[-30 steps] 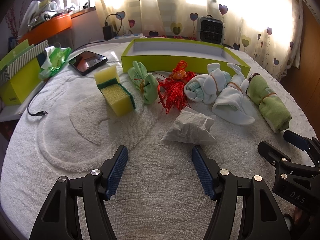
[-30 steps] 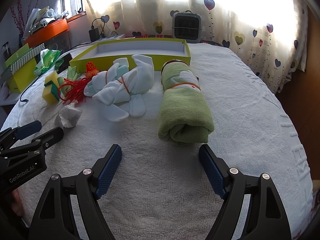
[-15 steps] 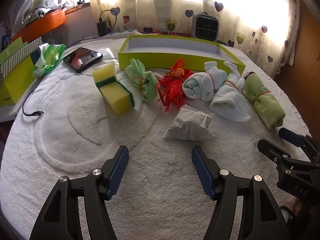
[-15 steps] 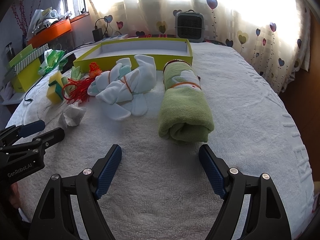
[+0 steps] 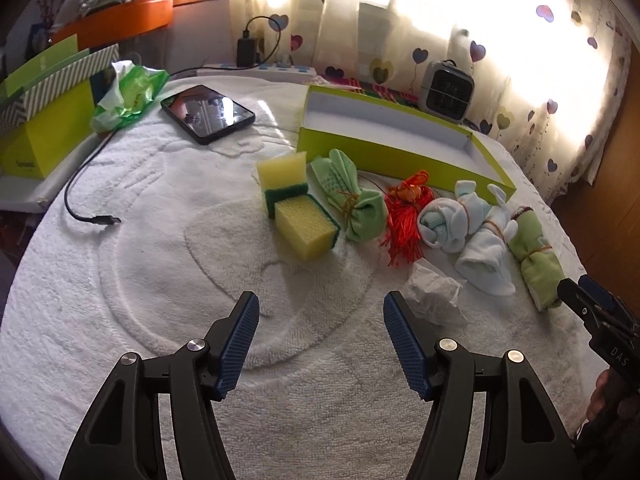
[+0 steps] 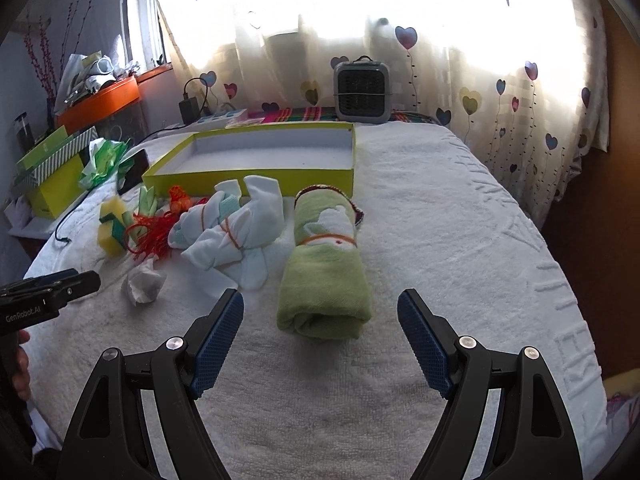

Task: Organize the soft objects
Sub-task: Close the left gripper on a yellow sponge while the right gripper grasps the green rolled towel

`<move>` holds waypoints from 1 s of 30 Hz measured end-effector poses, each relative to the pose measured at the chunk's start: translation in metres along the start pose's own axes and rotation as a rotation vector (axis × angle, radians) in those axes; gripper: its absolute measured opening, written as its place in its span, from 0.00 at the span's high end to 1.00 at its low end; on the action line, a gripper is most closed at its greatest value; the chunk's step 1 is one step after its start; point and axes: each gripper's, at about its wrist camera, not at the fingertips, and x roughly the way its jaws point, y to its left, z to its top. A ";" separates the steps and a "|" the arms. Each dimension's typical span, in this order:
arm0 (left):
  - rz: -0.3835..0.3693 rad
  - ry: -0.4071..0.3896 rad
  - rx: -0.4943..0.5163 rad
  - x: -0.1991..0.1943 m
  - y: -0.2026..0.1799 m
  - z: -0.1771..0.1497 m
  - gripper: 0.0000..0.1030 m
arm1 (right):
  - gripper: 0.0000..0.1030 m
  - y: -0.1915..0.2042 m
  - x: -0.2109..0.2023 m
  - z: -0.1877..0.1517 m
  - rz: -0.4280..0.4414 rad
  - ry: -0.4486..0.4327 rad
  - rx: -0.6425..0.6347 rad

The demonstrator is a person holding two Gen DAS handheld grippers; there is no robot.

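Observation:
A row of soft things lies on the white towel in front of an empty yellow-green tray (image 5: 384, 148) (image 6: 248, 178): a yellow sponge (image 5: 302, 220), a green sock bundle (image 5: 352, 200), a red tassel (image 5: 404, 224), white sock bundles (image 5: 472, 236) (image 6: 236, 228), a rolled green towel (image 6: 324, 272) (image 5: 536, 256), and a crumpled tissue (image 5: 436, 296) (image 6: 142, 284). My left gripper (image 5: 320, 336) is open and empty, low over the towel short of the sponge. My right gripper (image 6: 320, 332) is open and empty, just short of the rolled towel's near end.
A black phone (image 5: 208, 114) and a loose cable (image 5: 80, 204) lie at the left on the towel. Green boxes (image 5: 44, 120) and a green wrapper (image 5: 128, 94) stand at the far left. A small grey heater (image 6: 362, 92) sits behind the tray by the curtain.
My left gripper has swung left and risen, so the sponge now lies ahead of it. My right gripper has crept slightly toward the rolled green towel. Both stay open.

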 end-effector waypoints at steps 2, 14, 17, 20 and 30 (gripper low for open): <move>-0.004 0.014 -0.029 0.005 0.005 0.008 0.37 | 0.23 -0.004 0.002 0.005 0.003 -0.002 0.009; 0.027 0.013 -0.088 0.029 0.009 0.036 0.37 | 0.23 -0.013 0.033 0.017 0.009 0.073 0.058; 0.051 -0.003 -0.079 0.031 0.010 0.039 0.38 | 0.23 -0.014 0.038 0.021 0.010 0.080 0.057; 0.060 0.005 -0.075 0.035 0.012 0.040 0.43 | 0.23 -0.016 0.043 0.023 -0.003 0.098 0.065; -0.009 -0.008 -0.063 0.033 0.016 0.038 0.65 | 0.42 -0.017 0.047 0.021 0.043 0.116 0.081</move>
